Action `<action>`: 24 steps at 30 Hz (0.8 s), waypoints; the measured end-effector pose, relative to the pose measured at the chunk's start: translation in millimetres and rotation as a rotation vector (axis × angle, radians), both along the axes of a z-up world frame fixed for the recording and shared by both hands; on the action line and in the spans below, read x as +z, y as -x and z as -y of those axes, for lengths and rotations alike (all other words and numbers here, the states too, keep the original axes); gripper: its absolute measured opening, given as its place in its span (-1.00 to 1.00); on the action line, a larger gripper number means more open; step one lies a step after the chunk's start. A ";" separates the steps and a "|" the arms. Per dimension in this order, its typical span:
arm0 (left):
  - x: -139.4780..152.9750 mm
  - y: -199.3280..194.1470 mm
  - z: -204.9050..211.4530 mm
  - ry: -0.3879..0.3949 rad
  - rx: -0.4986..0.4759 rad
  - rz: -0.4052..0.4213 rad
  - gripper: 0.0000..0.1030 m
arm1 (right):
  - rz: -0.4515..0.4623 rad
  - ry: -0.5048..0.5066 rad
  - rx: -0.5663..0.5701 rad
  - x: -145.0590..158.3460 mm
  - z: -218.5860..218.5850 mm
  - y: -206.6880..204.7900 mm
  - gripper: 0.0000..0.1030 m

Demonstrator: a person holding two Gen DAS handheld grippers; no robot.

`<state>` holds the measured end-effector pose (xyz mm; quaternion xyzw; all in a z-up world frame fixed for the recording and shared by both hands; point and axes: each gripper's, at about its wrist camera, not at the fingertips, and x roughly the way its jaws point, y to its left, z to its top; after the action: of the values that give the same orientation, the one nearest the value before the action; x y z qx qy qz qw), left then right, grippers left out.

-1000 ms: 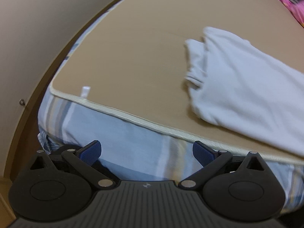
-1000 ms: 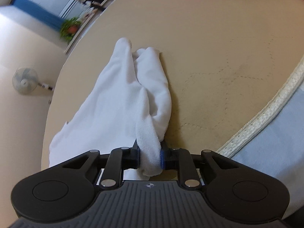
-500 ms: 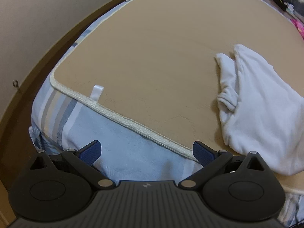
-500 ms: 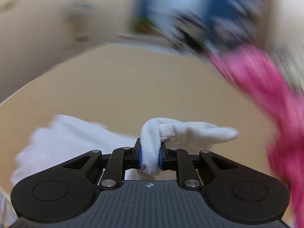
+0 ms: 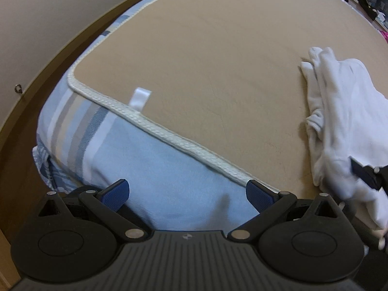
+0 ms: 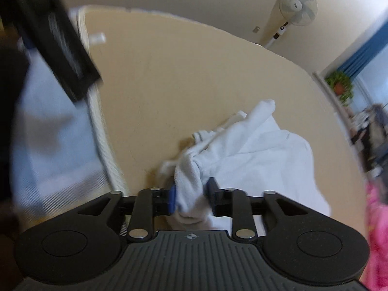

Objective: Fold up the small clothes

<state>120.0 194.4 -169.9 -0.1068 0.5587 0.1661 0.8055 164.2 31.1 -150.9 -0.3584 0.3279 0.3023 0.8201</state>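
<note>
A white garment (image 5: 344,121) lies bunched and partly folded on the tan mat (image 5: 206,60), at the right edge of the left wrist view. My left gripper (image 5: 186,191) is open and empty, over the mat's front edge, left of the garment. My right gripper (image 6: 191,194) is shut on a gathered end of the white garment (image 6: 254,150), with its pads slightly apart around the thick cloth. A finger of the right gripper (image 5: 366,172) shows on the garment in the left wrist view.
The mat has a cream braided border (image 5: 169,131) and a white tag (image 5: 140,97), over a blue striped bed cover (image 5: 97,150). A wooden bed frame (image 5: 36,82) runs along the left. Pink clothing (image 6: 378,230) lies at the right; a fan (image 6: 294,6) stands behind.
My right gripper has swung the held end of the garment around and back over the rest, so the cloth is now doubled and bunched. The left gripper drifted slightly left, staying open.
</note>
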 end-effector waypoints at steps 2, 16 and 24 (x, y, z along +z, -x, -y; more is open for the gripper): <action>1.1 -2.8 4.6 0.015 -0.009 0.011 0.99 | -0.090 -0.079 0.063 3.3 7.3 14.9 0.08; 9.5 -32.8 91.3 0.120 -0.383 0.112 0.96 | -0.142 -0.417 -0.363 41.9 123.7 40.7 0.19; -29.7 -62.1 35.7 0.015 -0.165 0.049 0.13 | -0.159 -0.423 -0.432 26.5 131.5 53.2 0.17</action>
<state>182.0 158.7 -199.6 -0.0704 0.5471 0.0926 0.8290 111.1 -100.3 -124.4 -0.0774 0.3894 0.2097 0.8935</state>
